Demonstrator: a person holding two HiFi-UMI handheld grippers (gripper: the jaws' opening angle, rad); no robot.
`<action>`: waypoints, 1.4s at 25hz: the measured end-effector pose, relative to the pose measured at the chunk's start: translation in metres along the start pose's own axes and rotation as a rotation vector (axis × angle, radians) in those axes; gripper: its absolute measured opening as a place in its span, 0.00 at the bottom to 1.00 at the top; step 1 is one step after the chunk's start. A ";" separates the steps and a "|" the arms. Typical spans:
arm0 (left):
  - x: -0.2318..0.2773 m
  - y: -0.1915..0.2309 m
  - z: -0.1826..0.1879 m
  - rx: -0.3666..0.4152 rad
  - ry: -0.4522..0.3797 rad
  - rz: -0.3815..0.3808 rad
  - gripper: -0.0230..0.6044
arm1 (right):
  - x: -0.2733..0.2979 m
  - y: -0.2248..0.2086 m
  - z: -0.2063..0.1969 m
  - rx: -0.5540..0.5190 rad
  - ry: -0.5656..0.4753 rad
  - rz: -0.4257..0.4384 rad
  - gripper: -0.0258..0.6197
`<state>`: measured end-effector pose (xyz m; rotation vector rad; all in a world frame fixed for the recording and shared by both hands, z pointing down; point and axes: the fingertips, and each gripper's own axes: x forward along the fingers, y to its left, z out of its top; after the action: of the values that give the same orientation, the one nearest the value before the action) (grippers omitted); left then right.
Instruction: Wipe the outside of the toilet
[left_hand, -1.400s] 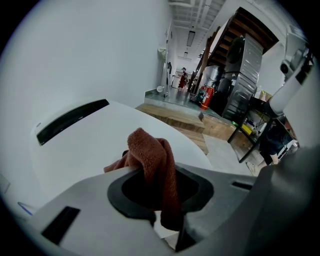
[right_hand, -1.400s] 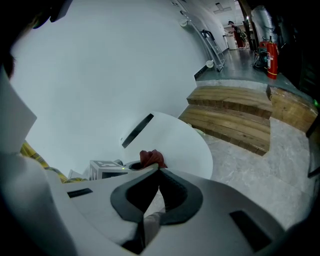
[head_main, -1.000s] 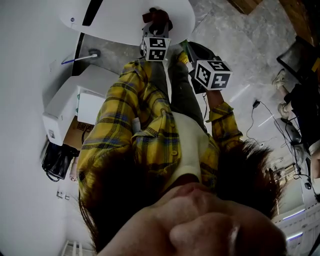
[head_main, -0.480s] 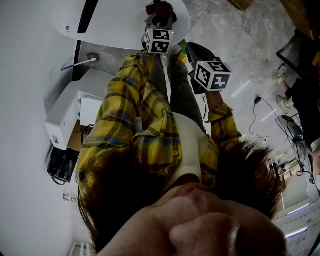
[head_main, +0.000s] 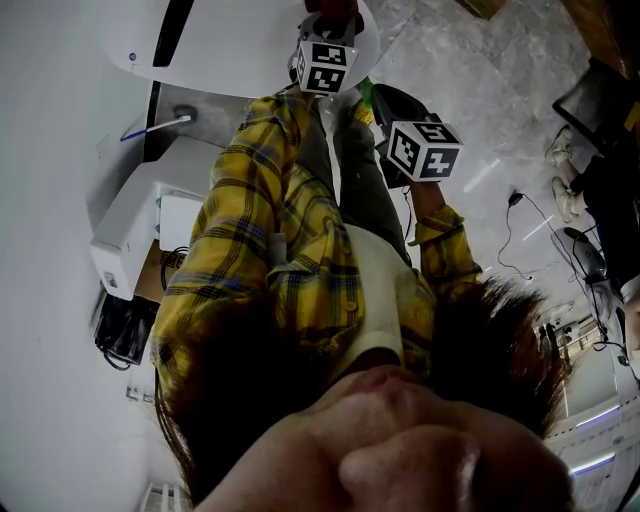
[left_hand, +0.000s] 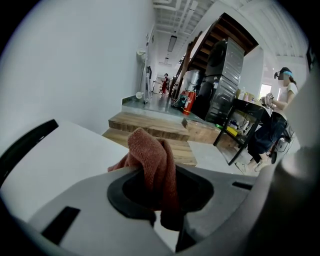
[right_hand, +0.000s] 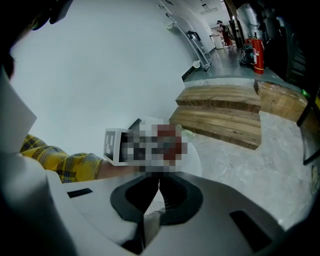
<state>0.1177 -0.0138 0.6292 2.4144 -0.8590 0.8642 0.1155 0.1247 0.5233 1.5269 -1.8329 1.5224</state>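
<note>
The left tongs (left_hand: 161, 214) clamp a rust-red cloth (left_hand: 150, 157), white toilet (left_hand: 55, 160) just beyond; right tongs (right_hand: 150, 207) pressed together, holding nothing.

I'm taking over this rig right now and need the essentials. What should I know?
Left gripper: shut on the cloth, held over the top of the toilet; I can't tell if they touch.
Right gripper: shut, empty, held back from the toilet.
Done: I can't tell how much has been wiped.
Left: probably safest to wipe the whole outside, top first, then the sides.
</note>
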 end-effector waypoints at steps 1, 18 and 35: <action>-0.001 -0.001 0.003 0.002 -0.010 -0.003 0.19 | -0.001 0.001 0.000 -0.002 -0.001 0.002 0.08; -0.081 -0.008 0.033 -0.047 -0.179 0.048 0.19 | -0.023 0.005 -0.014 -0.027 -0.021 0.026 0.08; -0.145 -0.010 -0.066 -0.105 -0.052 0.131 0.19 | -0.032 0.006 -0.034 -0.036 -0.022 0.025 0.08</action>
<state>0.0089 0.0898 0.5756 2.3192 -1.0656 0.7859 0.1099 0.1696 0.5086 1.5157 -1.8886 1.4811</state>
